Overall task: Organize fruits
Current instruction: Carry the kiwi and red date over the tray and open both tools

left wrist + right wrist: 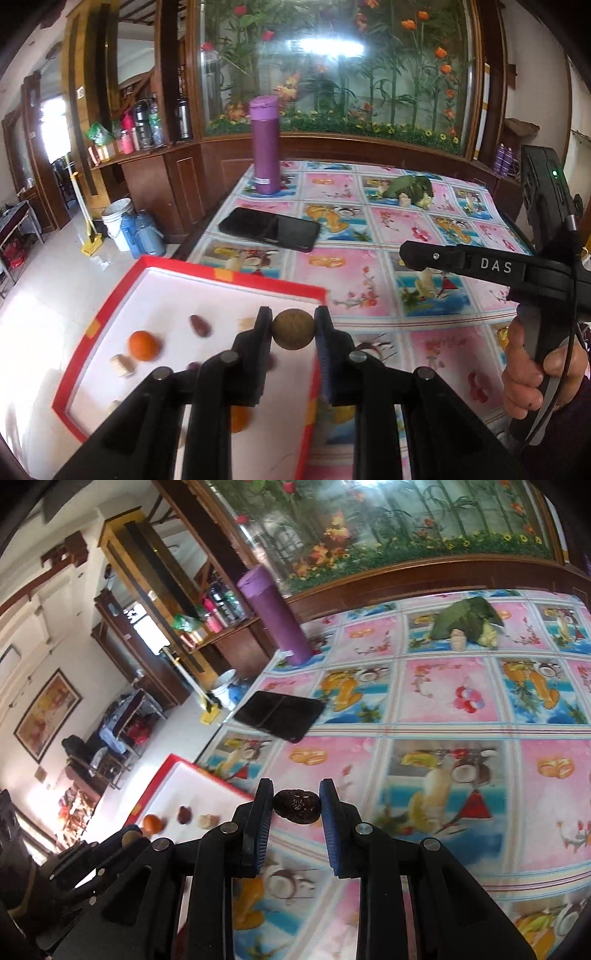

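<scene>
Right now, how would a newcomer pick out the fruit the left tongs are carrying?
Find the red-rimmed white tray at the near left corner of the patterned table. Above its right edge, the left tongs are shut on a round brown fruit. It is a dull tan-brown ball, unlike the bright orange fruit and the small dark red date lying in the tray.

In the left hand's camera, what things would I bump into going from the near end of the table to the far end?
Brown round fruit in the left gripper → black phone → purple bottle.
</scene>
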A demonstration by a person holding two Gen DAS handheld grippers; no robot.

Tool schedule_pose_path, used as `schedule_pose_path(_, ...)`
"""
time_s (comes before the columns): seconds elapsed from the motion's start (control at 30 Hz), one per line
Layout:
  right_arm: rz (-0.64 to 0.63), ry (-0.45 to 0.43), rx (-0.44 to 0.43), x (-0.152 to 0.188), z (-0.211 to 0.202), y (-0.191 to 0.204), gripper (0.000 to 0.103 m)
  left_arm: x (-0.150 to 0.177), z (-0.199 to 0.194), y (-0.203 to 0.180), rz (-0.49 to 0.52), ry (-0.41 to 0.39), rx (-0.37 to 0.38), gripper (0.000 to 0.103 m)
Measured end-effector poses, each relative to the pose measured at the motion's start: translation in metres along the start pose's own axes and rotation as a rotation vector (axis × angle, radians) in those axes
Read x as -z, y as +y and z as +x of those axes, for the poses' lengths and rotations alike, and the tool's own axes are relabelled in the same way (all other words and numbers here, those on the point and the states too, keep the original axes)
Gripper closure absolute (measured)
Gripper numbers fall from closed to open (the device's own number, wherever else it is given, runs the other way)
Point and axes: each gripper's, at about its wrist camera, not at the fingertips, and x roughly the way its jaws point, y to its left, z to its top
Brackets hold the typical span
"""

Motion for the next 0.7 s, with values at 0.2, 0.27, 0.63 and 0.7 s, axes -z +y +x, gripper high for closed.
schedule_pose_path(0.2, -0.051, 0.040, -0.113, 0.037, 0.028, 0.066, 0.079, 0.028, -0.022, 0.060, -0.081, -0.015, -0.106, 0.078)
schedule_pose_path(0.27, -0.078, 0.046, -0.125, 0.048, 0.037, 0.084, 0.079, 0.035, -0.024, 0.070, -0.096, -0.015, -0.128, 0.078)
schedule_pose_path(0.63, -0.138, 0.010, -0.064, 0.073, 0.048, 0.102, 0.079, 0.054, -0.030, 0.100, -0.129, -0.049, -0.166, 0.078)
schedule_pose_path(0.7, -0.133, 0.010, -0.060, 0.072, 0.049, 0.100, 0.079, 0.056, -0.029, 0.103, -0.133, -0.046, -0.167, 0.078)
